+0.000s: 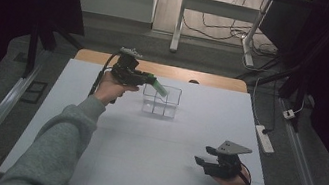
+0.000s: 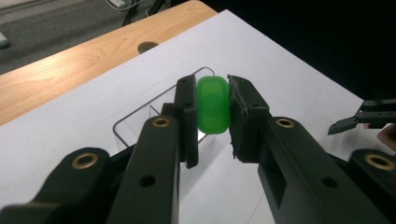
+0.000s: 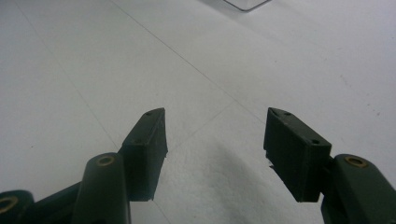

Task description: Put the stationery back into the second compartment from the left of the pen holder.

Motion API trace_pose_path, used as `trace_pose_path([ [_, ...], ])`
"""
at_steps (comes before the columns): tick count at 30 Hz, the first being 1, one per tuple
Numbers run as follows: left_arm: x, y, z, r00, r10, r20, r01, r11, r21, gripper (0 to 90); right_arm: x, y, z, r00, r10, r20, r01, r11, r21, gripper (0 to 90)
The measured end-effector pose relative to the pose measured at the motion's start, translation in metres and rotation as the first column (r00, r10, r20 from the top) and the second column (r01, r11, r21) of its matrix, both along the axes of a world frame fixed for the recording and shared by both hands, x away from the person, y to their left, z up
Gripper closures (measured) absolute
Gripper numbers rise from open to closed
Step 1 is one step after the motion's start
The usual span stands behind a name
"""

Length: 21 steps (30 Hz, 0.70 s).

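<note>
- The white counter [image 1: 143,145] carries a clear plastic organiser box [image 1: 161,101], split into compartments, standing toward its far middle; nothing else lies on the sheet.
- The left gripper [image 1: 146,80] is held above the counter at the box's left side, pointing toward it, with a green capsule-shaped piece [image 1: 158,88] sticking out from the jaws over the box's near-left corner.
- In the left gripper view the green piece [image 2: 213,105] stands on end between the two black pads, its long axis running up and down across the jaws, and the box's rim [image 2: 140,112] lies straight beyond and below it. The coming move turns on this: the piece is already over the box, so a short lowering should put it in; which compartment lies under it cannot be told.
- The left jaws are clamped narrowly on the green piece, a pad pressing each side.
- The right gripper [image 1: 201,162] sits low at the near right of the counter, well apart from the box, so the left hand is far nearer.
- Its jaws [image 3: 212,140] stand apart with only bare counter between them, holding nothing.
</note>
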State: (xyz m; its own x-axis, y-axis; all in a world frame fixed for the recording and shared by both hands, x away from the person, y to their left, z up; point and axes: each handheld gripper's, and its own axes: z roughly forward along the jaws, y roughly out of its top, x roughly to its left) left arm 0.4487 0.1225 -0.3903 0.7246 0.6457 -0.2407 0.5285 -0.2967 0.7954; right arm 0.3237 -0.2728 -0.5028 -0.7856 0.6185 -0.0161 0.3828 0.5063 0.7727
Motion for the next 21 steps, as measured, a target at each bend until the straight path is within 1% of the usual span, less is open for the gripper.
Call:
trace_pose_path([
  [4, 0.004, -0.004, -0.006, 0.9999, 0.001, -0.014, -0.001, 1.0, -0.005, 72.9, 0.0, 0.0, 0.0, 1.0, 0.0, -0.001, 0.0, 1.0, -0.001, 39.4],
  [5, 0.004, -0.006, -0.007, 0.9998, 0.006, -0.019, -0.006, 1.0, -0.002, 65.2, 0.0, 0.0, 0.0, 1.0, -0.001, -0.001, 0.001, 1.0, -0.004, 39.2],
  [6, 0.003, -0.008, -0.007, 0.9999, 0.013, -0.011, -0.013, 0.9999, 0.009, 52.0, 0.0, 0.0, 0.0, 1.0, 0.0, -0.002, 0.0, 1.0, -0.006, 39.1],
  [7, 0.001, -0.008, -0.007, 0.9999, 0.016, -0.001, -0.016, 0.9998, 0.011, 44.0, 0.0, 0.0, 0.0, 1.0, -0.001, -0.002, 0.001, 1.0, -0.007, 39.1],
  [8, -0.001, -0.007, -0.007, 0.9999, 0.012, 0.007, -0.012, 0.9999, 0.007, 41.3, 0.0, 0.0, 0.0, 1.0, -0.001, -0.001, 0.001, 1.0, -0.007, 39.1],
  [10, -0.007, -0.003, -0.007, 0.9996, 0.0, 0.029, 0.0, 1.0, 0.006, 38.5, 0.0, -0.001, 0.0, 1.0, 0.0, 0.0, 0.0, 1.0, -0.006, 39.1],
  [13, -0.019, 0.005, -0.01, 0.9987, -0.007, 0.05, 0.007, 0.9999, 0.014, 37.1, 0.001, -0.003, -0.001, 1.0, -0.006, 0.001, 0.006, 1.0, -0.001, 39.1],
  [15, -0.028, 0.012, -0.015, 0.9979, -0.005, 0.064, 0.002, 0.9994, 0.033, 36.8, 0.001, -0.005, 0.0, 0.9999, -0.014, 0.002, 0.014, 0.9999, -0.002, 39.0],
  [18, -0.043, 0.023, -0.023, 0.997, 0.003, 0.077, -0.006, 0.9993, 0.038, 36.5, 0.001, -0.007, 0.0, 0.9998, -0.02, 0.007, 0.02, 0.9998, -0.003, 39.0],
  [21, -0.06, 0.035, -0.032, 0.9962, -0.001, 0.087, -0.004, 0.9984, 0.057, 36.5, 0.001, -0.009, 0.0, 0.9996, -0.027, 0.006, 0.027, 0.9996, 0.002, 38.8],
])
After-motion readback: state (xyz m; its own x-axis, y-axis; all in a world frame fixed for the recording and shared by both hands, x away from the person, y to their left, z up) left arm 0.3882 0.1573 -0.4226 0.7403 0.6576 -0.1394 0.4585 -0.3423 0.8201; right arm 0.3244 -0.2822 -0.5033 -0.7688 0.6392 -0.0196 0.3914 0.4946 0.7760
